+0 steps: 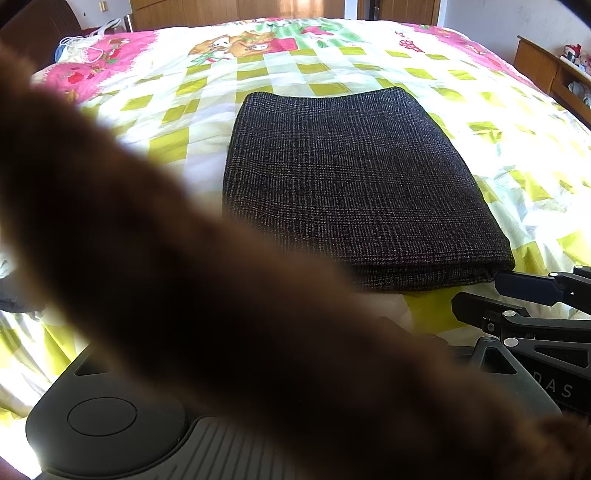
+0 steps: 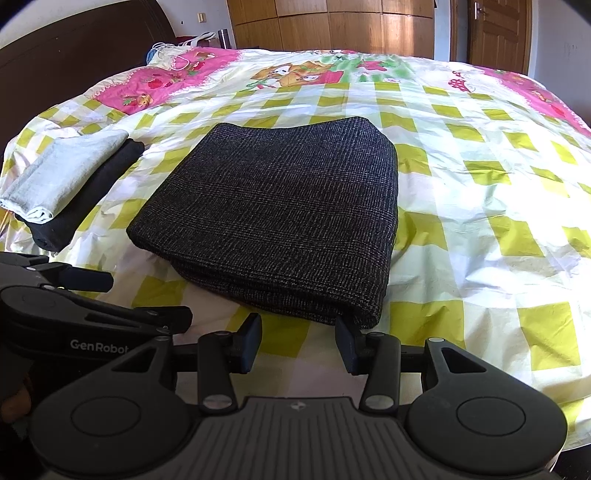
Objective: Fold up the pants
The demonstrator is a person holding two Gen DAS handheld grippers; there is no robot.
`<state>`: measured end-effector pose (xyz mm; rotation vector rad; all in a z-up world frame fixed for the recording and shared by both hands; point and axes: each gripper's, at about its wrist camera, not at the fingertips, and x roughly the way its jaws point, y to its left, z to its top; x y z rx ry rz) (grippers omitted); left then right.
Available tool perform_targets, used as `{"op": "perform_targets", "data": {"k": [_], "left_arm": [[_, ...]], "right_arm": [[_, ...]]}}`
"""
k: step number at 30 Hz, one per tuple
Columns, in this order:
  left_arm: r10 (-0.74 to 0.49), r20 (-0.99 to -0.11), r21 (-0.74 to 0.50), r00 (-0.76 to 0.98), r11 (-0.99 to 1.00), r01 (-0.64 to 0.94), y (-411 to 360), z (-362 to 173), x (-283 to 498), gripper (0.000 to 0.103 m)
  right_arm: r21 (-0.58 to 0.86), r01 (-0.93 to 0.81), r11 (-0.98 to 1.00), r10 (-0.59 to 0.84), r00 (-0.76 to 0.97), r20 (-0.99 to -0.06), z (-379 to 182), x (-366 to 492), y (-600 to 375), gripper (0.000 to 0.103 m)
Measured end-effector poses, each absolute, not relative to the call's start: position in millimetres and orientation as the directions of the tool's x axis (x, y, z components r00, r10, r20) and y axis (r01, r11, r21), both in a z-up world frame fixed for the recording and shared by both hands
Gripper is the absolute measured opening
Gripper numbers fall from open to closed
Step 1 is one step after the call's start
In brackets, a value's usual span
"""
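Note:
The dark checked pants [image 2: 280, 214] lie folded into a thick rectangle in the middle of the bed [image 2: 480, 229]. My right gripper [image 2: 301, 343] stands open at their near edge, its right pad beside the near right corner and nothing between the pads. My left gripper [image 2: 149, 299] hangs open and empty just left of it, off the pants. In the left wrist view the pants [image 1: 354, 184] fill the centre and the right gripper [image 1: 476, 290] enters from the right. A blurred brown shape [image 1: 184, 280] close to the lens hides the left gripper's own fingers.
A folded grey cloth [image 2: 59, 173] lies on a folded black one [image 2: 92, 199] at the bed's left edge. A dark headboard [image 2: 74, 59] stands at far left, wooden wardrobes [image 2: 332, 26] behind the bed, and a wooden shelf [image 1: 546, 70] at the right.

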<state>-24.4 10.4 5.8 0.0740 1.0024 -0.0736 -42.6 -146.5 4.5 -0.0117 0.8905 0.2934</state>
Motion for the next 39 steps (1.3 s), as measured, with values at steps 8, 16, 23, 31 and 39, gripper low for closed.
{"op": "perform_targets", "data": {"k": [8, 16, 23, 31, 39], "left_arm": [[-0.025, -0.850, 0.029, 0.526, 0.995, 0.095, 10, 4, -22, 0.093], [-0.025, -0.850, 0.029, 0.526, 0.995, 0.095, 9, 4, -23, 0.093], [-0.038, -0.850, 0.020, 0.525, 0.994, 0.104, 8, 3, -23, 0.093], [-0.037, -0.861, 0.012, 0.507, 0.996, 0.092, 10, -1, -20, 0.093], [-0.029, -0.865, 0.013, 0.501, 0.997, 0.080, 11, -3, -17, 0.093]], "right_arm": [[0.115, -0.252, 0.961, 0.246, 0.584, -0.774, 3, -42, -146, 0.057], [0.115, -0.250, 0.961, 0.244, 0.581, -0.776, 3, -42, -146, 0.058], [0.098, -0.247, 0.964, 0.228, 0.584, -0.779, 6, -40, -148, 0.058], [0.116, -0.244, 0.963, 0.238, 0.561, -0.793, -3, -35, -147, 0.058], [0.122, -0.245, 0.962, 0.243, 0.560, -0.792, -5, -34, -146, 0.058]]}}
